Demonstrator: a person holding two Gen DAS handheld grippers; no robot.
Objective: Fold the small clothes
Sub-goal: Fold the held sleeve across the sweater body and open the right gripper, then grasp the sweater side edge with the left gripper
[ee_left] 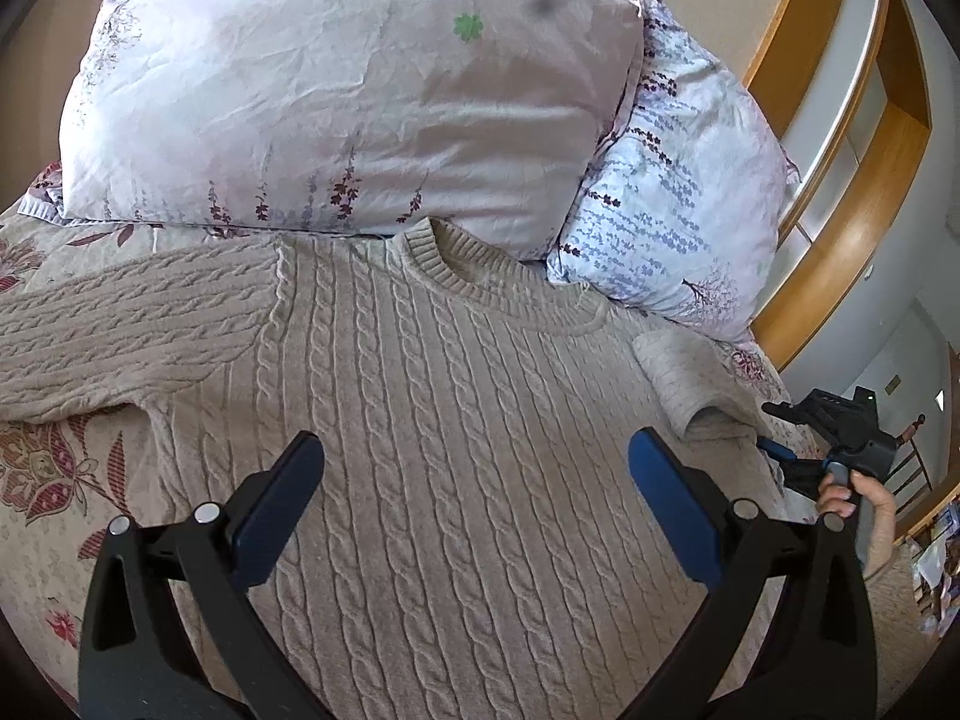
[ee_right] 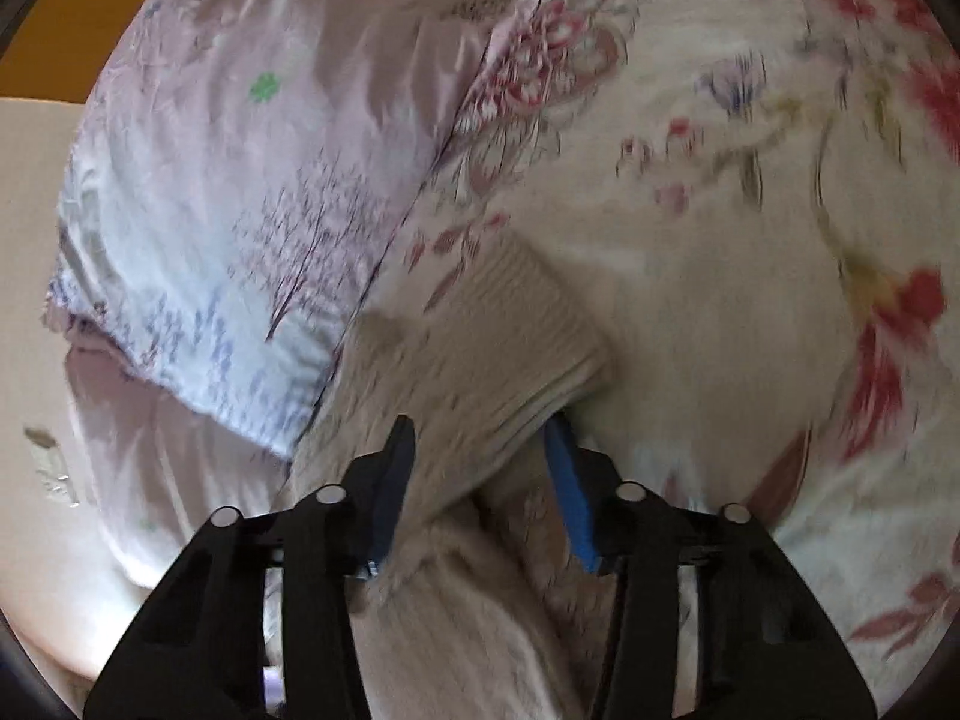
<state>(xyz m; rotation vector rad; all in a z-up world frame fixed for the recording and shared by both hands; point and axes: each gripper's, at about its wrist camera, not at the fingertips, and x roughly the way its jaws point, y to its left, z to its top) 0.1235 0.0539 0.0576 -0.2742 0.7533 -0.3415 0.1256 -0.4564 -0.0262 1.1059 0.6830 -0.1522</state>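
Here, the scene by parts:
Sweater: a beige cable-knit sweater (ee_left: 432, 420) is lying flat on the bed, its neckline touching the pillows, one sleeve stretching out toward the left edge of the left wrist view
Folded sleeve: the other sleeve (ee_right: 480, 348) is lying doubled near the sweater's right shoulder, its ribbed cuff resting on the bedspread just beside the lavender pillow
Left gripper: the left gripper (ee_left: 474, 468) is hovering over the sweater's chest with its blue pads spread wide, gripping nothing
Right gripper: the right gripper (ee_right: 480, 450) is sitting astride the folded sleeve with knit between its fingers; the view is blurred, and the pads are showing no clear pinch on the fabric, so it is reading as released
Hand: a hand (ee_left: 858, 498) is gripping the right gripper's handle at the bed's right side
Pillows: a large pale pillow (ee_left: 336, 96) is leaning beside a lavender-print pillow (ee_left: 672, 192) at the head
Bedspread: a floral bedspread (ee_left: 54, 468) is lying under everything
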